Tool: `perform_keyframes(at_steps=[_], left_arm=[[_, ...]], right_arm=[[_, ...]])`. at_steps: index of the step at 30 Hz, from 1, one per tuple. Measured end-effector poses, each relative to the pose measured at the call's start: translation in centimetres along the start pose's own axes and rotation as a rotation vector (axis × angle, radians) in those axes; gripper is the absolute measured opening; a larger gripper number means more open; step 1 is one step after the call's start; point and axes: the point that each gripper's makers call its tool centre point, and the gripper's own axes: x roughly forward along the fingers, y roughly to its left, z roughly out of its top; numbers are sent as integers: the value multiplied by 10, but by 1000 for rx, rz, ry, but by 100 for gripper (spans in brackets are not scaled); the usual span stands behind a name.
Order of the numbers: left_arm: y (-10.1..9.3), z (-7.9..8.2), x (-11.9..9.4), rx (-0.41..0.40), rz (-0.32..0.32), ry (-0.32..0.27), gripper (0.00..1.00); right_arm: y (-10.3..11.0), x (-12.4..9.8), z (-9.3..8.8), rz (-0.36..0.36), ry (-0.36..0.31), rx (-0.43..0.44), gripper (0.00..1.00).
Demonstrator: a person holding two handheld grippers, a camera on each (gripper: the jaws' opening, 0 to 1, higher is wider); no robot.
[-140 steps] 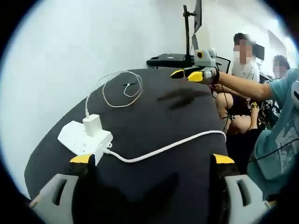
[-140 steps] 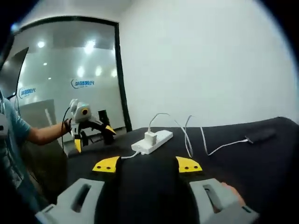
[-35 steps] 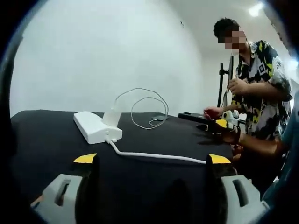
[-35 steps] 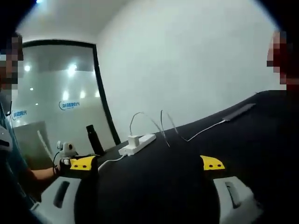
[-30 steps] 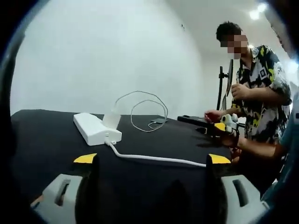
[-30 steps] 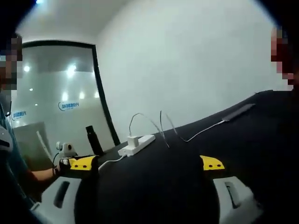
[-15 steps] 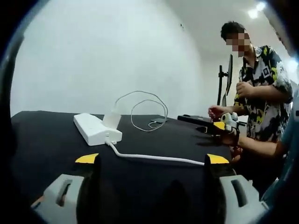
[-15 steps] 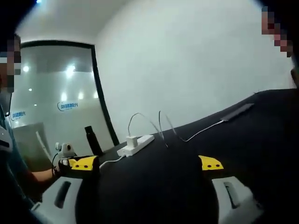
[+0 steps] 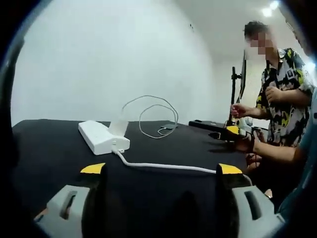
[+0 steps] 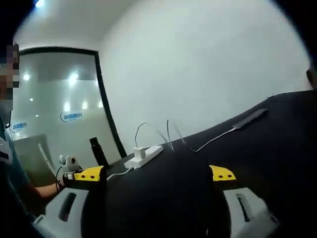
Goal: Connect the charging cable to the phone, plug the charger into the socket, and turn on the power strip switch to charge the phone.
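Two open tools (image 9: 161, 169) (image 10: 157, 173), low, level.

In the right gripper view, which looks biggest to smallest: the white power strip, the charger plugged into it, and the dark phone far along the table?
1. Power strip, the largest as it appears.
2. Phone, a thin dark sliver; it lies farther from the camera, so its true size against the strip is unsure.
3. Charger, the smallest, standing on the strip.

Bright ceiling lights, glare on glass wall (image 10: 54, 119), soft blur, fisheye-bent edges.
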Motion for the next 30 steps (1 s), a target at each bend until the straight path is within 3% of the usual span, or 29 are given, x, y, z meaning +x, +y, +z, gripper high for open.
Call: perform_keyframes(at_steps=[8, 30], left_arm=[[1, 8, -2, -44, -8, -39, 85], [3, 0, 0, -12, 11, 3, 83]], right_arm=[[-2, 1, -2, -14, 8, -11, 79], [-9, 0, 2, -19, -1, -10, 76]])
